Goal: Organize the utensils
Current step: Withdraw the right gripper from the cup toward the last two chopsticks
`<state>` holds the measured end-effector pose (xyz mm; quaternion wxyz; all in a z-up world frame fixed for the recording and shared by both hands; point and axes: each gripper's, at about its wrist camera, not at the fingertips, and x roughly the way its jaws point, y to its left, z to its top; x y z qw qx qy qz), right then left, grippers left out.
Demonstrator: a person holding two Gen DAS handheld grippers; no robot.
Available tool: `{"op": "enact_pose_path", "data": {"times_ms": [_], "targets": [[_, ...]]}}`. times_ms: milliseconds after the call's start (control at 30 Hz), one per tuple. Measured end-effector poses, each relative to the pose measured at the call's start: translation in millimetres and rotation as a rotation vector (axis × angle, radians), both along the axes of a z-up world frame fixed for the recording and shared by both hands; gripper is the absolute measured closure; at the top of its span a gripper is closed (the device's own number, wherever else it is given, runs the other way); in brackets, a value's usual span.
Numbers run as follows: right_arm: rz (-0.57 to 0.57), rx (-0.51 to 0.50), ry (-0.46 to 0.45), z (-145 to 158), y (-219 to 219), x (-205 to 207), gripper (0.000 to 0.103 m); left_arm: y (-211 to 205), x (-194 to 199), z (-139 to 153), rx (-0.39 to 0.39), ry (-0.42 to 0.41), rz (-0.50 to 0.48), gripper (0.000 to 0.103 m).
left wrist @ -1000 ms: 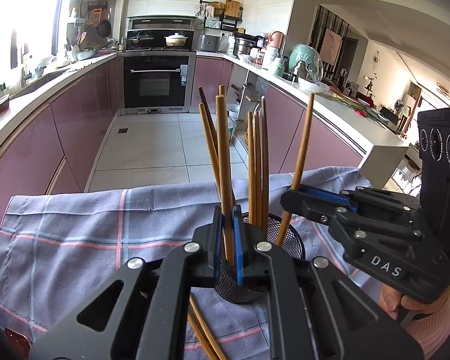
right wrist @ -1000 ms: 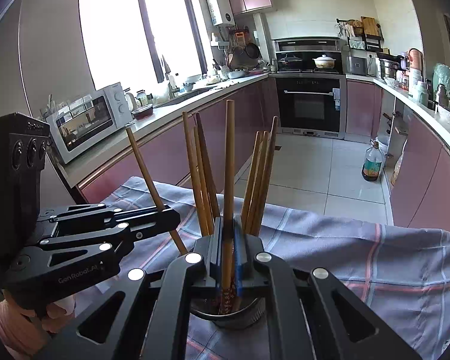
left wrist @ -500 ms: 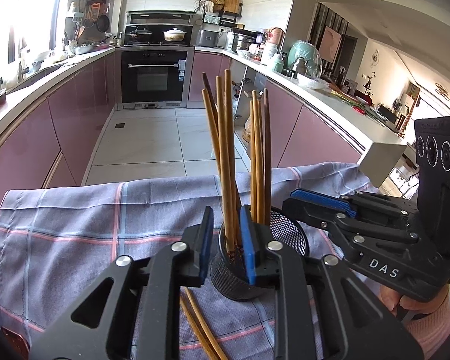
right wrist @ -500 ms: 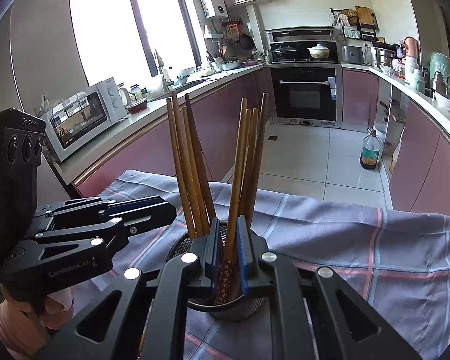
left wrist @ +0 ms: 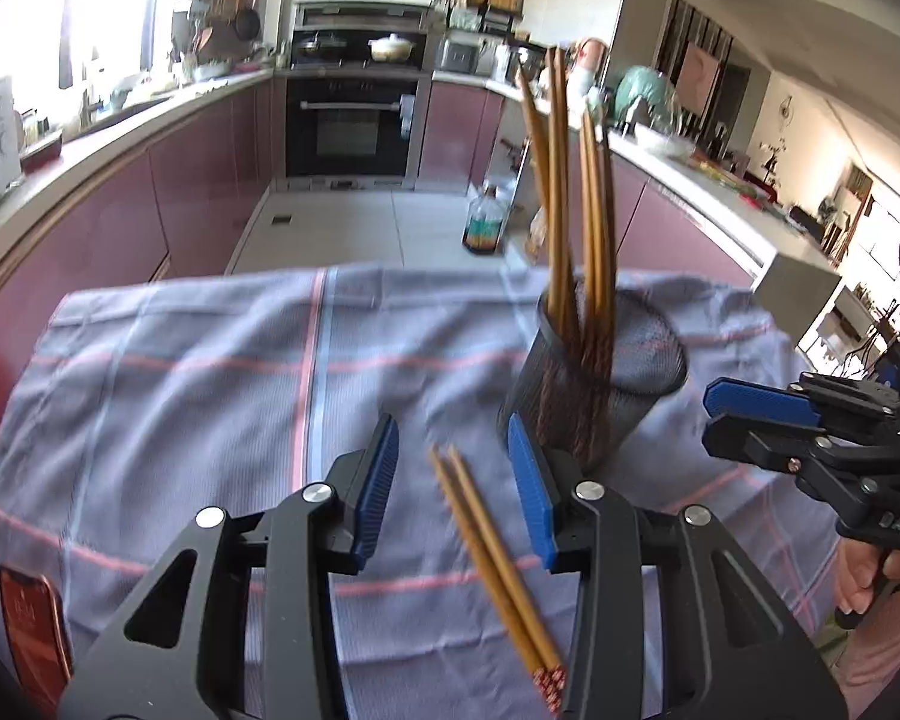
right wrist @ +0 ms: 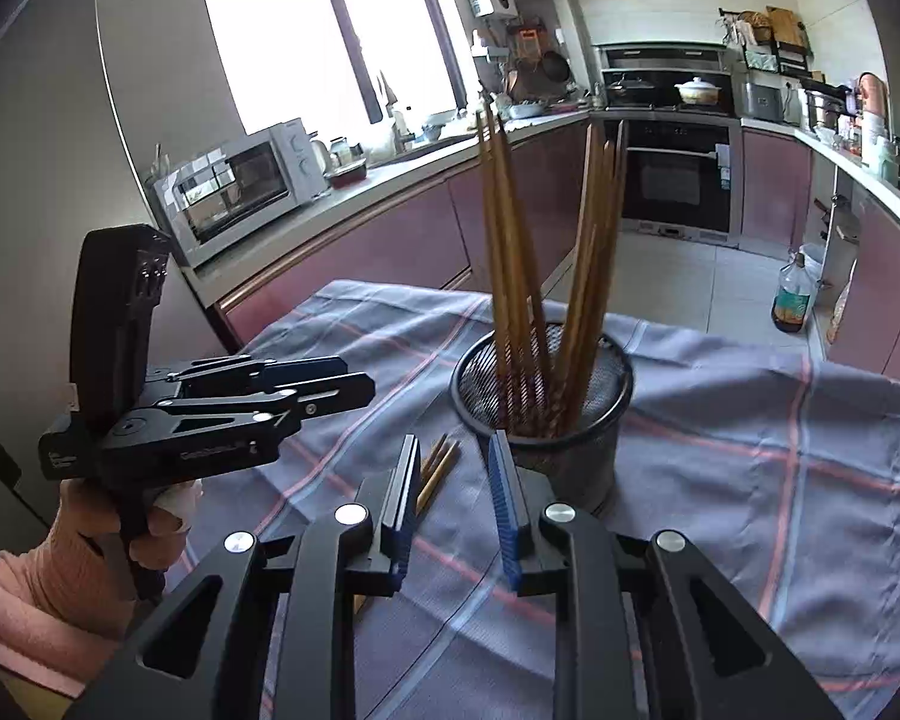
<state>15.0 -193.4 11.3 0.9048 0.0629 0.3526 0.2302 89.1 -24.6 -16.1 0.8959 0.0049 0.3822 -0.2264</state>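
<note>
A black mesh holder (left wrist: 594,384) stands on the checked cloth and holds several wooden chopsticks (left wrist: 570,192); it also shows in the right wrist view (right wrist: 546,414). Two loose chopsticks (left wrist: 492,552) lie on the cloth between the fingers of my left gripper (left wrist: 453,480), which is open and empty, just left of the holder. My right gripper (right wrist: 456,510) is open and empty, in front of the holder. The loose chopsticks (right wrist: 435,471) lie just left of it. The right gripper also shows in the left wrist view (left wrist: 756,414).
The grey-blue checked cloth (left wrist: 180,372) covers the table. An orange phone-like object (left wrist: 33,630) lies at the near left edge. Behind are pink kitchen cabinets, an oven (left wrist: 348,120), a microwave (right wrist: 240,180) and a bottle on the floor (right wrist: 795,294).
Both grippers have opened and let go of their chopsticks, which now stand in the holder. Both have pulled back; the left one moved left over the two loose chopsticks.
</note>
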Motion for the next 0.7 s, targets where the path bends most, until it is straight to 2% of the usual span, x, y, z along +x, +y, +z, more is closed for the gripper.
{"op": "enact_pose_path", "data": {"times_ms": [100,300,467,700], "targets": [[0.048,-0.009,0.066,-21,20,-3,0.081,6,-7,-23,0.022,0.048,0.000,0.065],[0.077,-0.002,0.216,-66,50,5,0.081,15,-16,-53,0.050,0.087,0.028,0.065],[0.062,0.003,0.247,-77,63,11,0.081,23,-22,-61,0.045,0.098,0.050,0.065],[0.043,-0.052,0.256,-83,76,13,0.081,21,-27,-63,0.035,0.108,0.045,0.065]]}}
